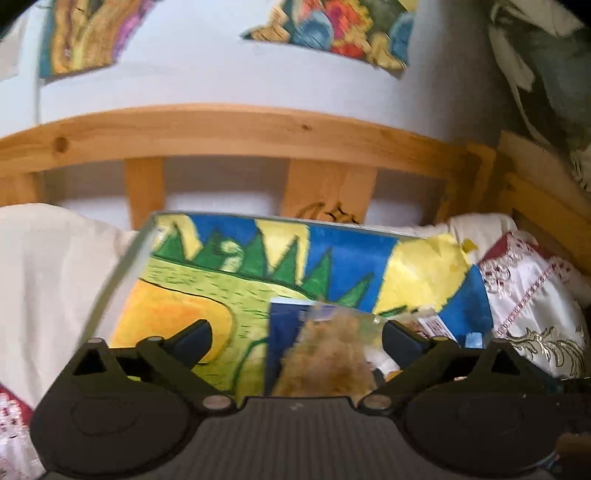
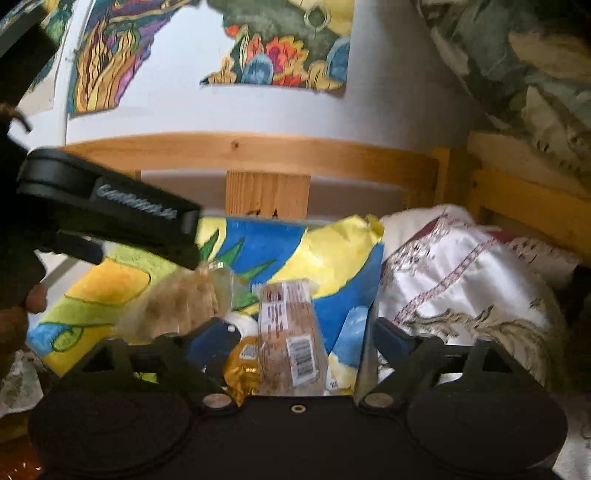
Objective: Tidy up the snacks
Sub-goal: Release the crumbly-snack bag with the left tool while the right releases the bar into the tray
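Left gripper point(image 1: 295, 338) jaws wide, nothing clamped; a clear bag of tan crumbly snack point(image 1: 328, 354) sits between the fingers, pads clear of it, on the painted sheet point(image 1: 207, 280). Right gripper point(image 2: 301, 341) also wide and gripping nothing, with a brown wrapped snack bar point(image 2: 291, 332) at 12 o'clock between its fingers, a gold-wrapped item point(image 2: 242, 367) at 10 o'clock just beside it. Wooden bed rail point(image 1: 236, 129) runs at 12 o'clock behind, embroidered white cloth point(image 2: 461, 280) at 2 o'clock.

Two grippers show: the left gripper point(image 1: 295, 341) and the right gripper point(image 2: 301, 341). At least three snack packs lie on one painted sheet point(image 2: 332, 254): a clear bag point(image 2: 177, 302), a wrapped bar point(image 2: 291, 332) and a gold packet point(image 2: 243, 363). Two pictures point(image 1: 332, 29) hang on the wall, and one patterned cloth point(image 2: 461, 280) lies beside the sheet.
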{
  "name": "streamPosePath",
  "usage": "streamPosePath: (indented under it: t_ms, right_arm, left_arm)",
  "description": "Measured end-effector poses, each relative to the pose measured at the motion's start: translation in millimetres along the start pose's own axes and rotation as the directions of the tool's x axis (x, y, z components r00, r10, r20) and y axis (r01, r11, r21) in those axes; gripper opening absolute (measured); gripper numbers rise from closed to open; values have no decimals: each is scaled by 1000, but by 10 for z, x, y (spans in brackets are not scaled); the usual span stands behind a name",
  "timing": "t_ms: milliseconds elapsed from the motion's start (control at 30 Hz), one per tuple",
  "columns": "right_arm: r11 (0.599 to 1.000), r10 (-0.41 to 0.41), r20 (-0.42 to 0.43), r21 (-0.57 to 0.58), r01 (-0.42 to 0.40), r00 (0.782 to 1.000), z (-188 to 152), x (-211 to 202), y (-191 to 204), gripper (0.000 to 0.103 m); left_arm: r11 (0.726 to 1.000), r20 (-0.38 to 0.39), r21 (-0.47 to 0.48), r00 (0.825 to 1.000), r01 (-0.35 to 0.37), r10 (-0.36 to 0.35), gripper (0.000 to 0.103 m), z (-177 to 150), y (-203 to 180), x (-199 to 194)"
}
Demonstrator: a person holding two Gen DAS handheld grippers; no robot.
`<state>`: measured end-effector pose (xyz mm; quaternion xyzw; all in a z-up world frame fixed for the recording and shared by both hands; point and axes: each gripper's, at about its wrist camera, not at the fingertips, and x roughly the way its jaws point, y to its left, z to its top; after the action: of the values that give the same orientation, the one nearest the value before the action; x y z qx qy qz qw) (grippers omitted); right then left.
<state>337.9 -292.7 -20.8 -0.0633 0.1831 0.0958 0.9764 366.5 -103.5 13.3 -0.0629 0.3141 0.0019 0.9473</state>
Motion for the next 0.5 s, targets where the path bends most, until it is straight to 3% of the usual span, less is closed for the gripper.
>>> streamPosePath:
  t_ms: [300,500]
  right_arm:
    - [998,-48,137,46,42,989,80,-553,-105,102]
    - [995,-48,185,100,30,982,137,-966,-135,102]
  left_arm:
    - [998,88,-13,994,-69,70,102,-115,238,-645]
    - [997,91,11,993,-75,74,102,-224,344,-1081]
